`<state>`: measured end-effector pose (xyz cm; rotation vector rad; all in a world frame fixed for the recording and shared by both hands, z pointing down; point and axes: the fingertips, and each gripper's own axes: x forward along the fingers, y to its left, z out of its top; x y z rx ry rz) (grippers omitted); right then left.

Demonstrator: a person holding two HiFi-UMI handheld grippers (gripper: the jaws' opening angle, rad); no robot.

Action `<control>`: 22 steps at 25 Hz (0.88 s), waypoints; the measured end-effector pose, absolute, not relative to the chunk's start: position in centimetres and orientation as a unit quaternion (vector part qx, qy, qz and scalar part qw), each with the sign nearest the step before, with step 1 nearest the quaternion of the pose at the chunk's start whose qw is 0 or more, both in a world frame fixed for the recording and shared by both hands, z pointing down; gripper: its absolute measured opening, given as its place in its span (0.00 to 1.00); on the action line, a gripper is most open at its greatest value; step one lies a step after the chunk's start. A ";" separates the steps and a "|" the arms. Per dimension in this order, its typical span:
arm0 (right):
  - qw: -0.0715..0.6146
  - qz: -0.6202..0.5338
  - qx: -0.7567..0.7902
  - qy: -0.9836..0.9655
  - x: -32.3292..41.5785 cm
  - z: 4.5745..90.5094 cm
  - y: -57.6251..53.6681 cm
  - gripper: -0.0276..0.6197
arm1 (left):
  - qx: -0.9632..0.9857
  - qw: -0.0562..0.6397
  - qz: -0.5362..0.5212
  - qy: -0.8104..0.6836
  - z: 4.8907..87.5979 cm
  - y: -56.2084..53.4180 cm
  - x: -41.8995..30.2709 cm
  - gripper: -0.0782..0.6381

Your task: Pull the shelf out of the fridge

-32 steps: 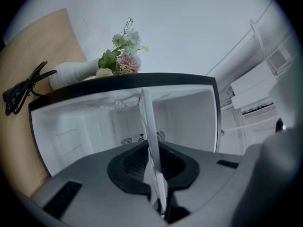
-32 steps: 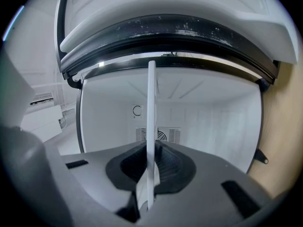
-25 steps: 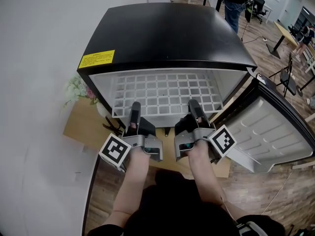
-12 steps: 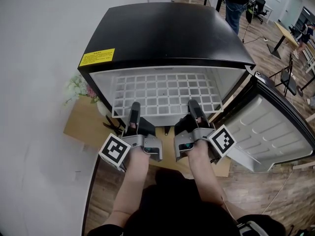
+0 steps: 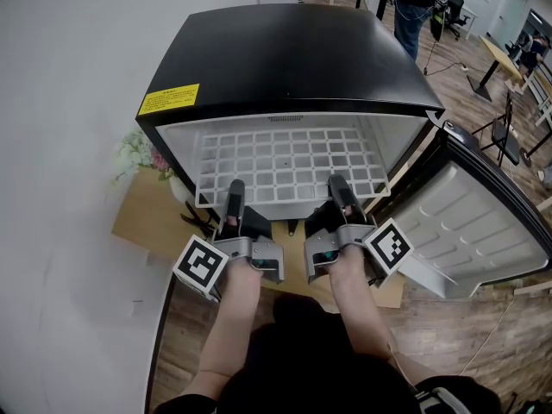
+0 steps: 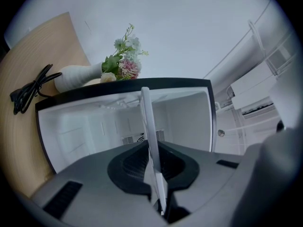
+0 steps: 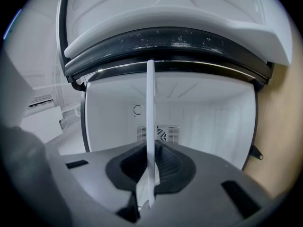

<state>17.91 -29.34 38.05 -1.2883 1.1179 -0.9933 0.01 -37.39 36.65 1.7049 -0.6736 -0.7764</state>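
Shelf (image 5: 289, 166), a white grid, juts from the open front of the fridge (image 5: 285, 59) slightly farther than a second ago, with more rows showing. Both tongs are clamped on its thin front edge as before, the left gripper (image 5: 235, 188) near the left corner and the right gripper (image 5: 339, 186) near the right. A white wall (image 5: 69, 102) backs the black fridge, over a wood floor (image 5: 448, 326). The door (image 5: 470, 231) hangs open at the right. A light board (image 5: 142, 218) at the fridge's left carries flowers (image 5: 134, 155) and a cable (image 6: 31, 91).
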 end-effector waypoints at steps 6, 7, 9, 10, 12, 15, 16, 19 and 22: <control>0.553 -0.419 -0.545 0.471 17.8 38.0 -28.9 0.06 | 0.720 0.544 -0.326 -0.282 36.6 -37.0 -0.1 0.16; 0.554 -0.418 -0.545 0.470 17.7 38.0 -28.9 0.06 | 0.719 0.545 -0.326 -0.282 36.6 -36.9 -0.2 0.16; 0.554 -0.418 -0.545 0.470 17.6 38.0 -28.7 0.06 | 0.719 0.546 -0.326 -0.281 36.6 -36.8 -0.2 0.16; 0.555 -0.418 -0.545 0.470 17.6 38.0 -28.6 0.06 | 0.719 0.546 -0.326 -0.282 36.7 -36.7 -0.3 0.16; 0.555 -0.418 -0.545 0.469 17.5 38.0 -28.5 0.06 | 0.719 0.546 -0.326 -0.281 36.7 -36.6 -0.3 0.16; 0.555 -0.416 -0.547 0.468 17.5 38.0 -28.3 0.06 | 0.720 0.546 -0.326 -0.280 36.7 -36.4 -0.4 0.16; 0.555 -0.415 -0.548 0.468 17.4 38.0 -28.2 0.06 | 0.719 0.546 -0.325 -0.280 36.7 -36.3 -0.4 0.16; 0.556 -0.413 -0.551 0.466 17.4 38.0 -27.9 0.06 | 0.720 0.546 -0.325 -0.280 36.7 -36.0 -0.5 0.16; 0.555 -0.413 -0.553 0.465 17.1 37.9 -27.7 0.06 | 0.719 0.547 -0.326 -0.278 36.5 -35.8 -0.8 0.16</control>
